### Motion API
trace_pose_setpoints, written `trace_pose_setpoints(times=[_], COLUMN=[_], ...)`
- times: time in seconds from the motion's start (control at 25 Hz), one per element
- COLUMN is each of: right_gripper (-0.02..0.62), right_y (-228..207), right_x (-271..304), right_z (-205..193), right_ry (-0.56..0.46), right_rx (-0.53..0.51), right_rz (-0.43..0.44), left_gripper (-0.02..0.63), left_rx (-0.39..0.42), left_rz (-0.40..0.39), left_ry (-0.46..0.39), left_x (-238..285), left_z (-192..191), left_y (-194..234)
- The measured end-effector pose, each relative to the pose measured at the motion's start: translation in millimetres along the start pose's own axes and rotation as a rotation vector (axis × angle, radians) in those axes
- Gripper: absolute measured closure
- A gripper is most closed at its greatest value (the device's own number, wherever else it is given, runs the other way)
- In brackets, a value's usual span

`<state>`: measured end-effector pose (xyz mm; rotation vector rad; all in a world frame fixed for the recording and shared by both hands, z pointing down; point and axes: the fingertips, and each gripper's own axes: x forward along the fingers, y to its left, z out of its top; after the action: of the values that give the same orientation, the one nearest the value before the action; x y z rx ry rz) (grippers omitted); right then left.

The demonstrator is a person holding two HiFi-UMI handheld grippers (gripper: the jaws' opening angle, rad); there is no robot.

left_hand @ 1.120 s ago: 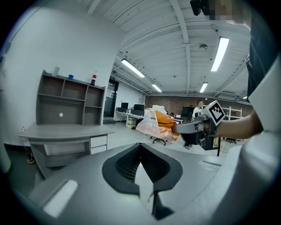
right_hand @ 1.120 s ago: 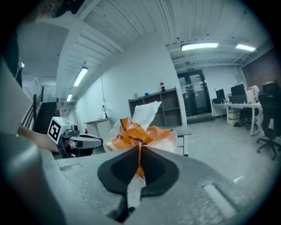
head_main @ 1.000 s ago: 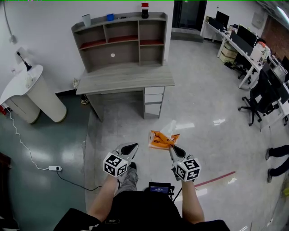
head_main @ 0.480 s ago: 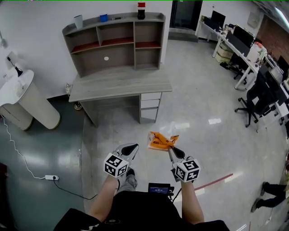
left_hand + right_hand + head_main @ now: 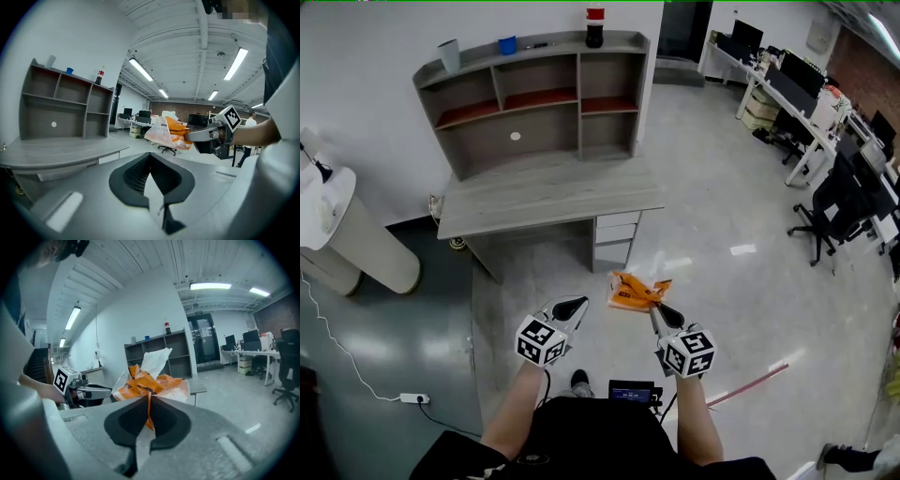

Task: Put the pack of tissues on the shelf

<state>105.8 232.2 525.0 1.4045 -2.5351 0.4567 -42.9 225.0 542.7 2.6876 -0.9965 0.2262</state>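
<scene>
Nearer the desk (image 5: pixel 546 192) now, right gripper (image 5: pixel 660 313) pinches the tissue pack (image 5: pixel 632 291); left gripper (image 5: pixel 576 306) closed, empty.

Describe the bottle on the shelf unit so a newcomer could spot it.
Find the grey desk against the white wall; a shelf unit stands on it. At the right end of its top board stands the bottle: dark, red-capped, unlike the pale cup and blue cup further left.

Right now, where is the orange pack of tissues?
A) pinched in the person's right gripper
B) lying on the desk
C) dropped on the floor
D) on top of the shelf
A: the right gripper is shut on the plastic wrap of the pack of tissues, which hangs in the air short of the desk.
</scene>
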Motion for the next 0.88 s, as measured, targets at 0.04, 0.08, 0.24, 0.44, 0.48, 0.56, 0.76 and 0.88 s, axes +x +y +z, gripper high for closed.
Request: trace_pose_setpoints(times=[0.04, 0.08, 0.24, 0.44, 0.48, 0.56, 0.76, 0.88], right_gripper=[0.591, 0.591, 0.591, 0.591, 0.591, 0.591, 0.591, 0.591], right_y=[0, 1, 4, 4, 4, 3, 3, 0], right_x=[9, 18, 50, 74, 76, 79, 93, 100], right_z=[3, 5, 13, 18, 17, 15, 13, 12], right_ry=[0.0, 0.0, 0.009, 0.006, 0.008, 0.016, 0.036, 0.043], right_rx=[0.001, 0.001, 0.003, 0.012, 0.013, 0.016, 0.024, 0.026], right_rz=[-0.003, -0.006, -0.02, -0.048, -0.052, -0.06, -0.064, -0.056], left_gripper=[0.604, 0.604, 0.604, 0.604, 0.604, 0.604, 0.604, 0.604], left_rx=[0.003, 0.007, 0.017, 0.004, -0.001, -0.01, -0.026, -0.034], left_rz=[-0.005, -0.01, -0.03, -0.04, -0.042, -0.051, -0.065, -0.061], left_ry=[0.001, 0.002, 0.013, 0.016, 0.017, 0.02, 0.028, 0.029], left_x=[2, 5, 10, 9, 10, 11, 17, 22], left_z=[2, 3, 7, 4, 3, -1, -4, -6], left_y=[9, 18, 50, 81, 84, 88, 98, 103])
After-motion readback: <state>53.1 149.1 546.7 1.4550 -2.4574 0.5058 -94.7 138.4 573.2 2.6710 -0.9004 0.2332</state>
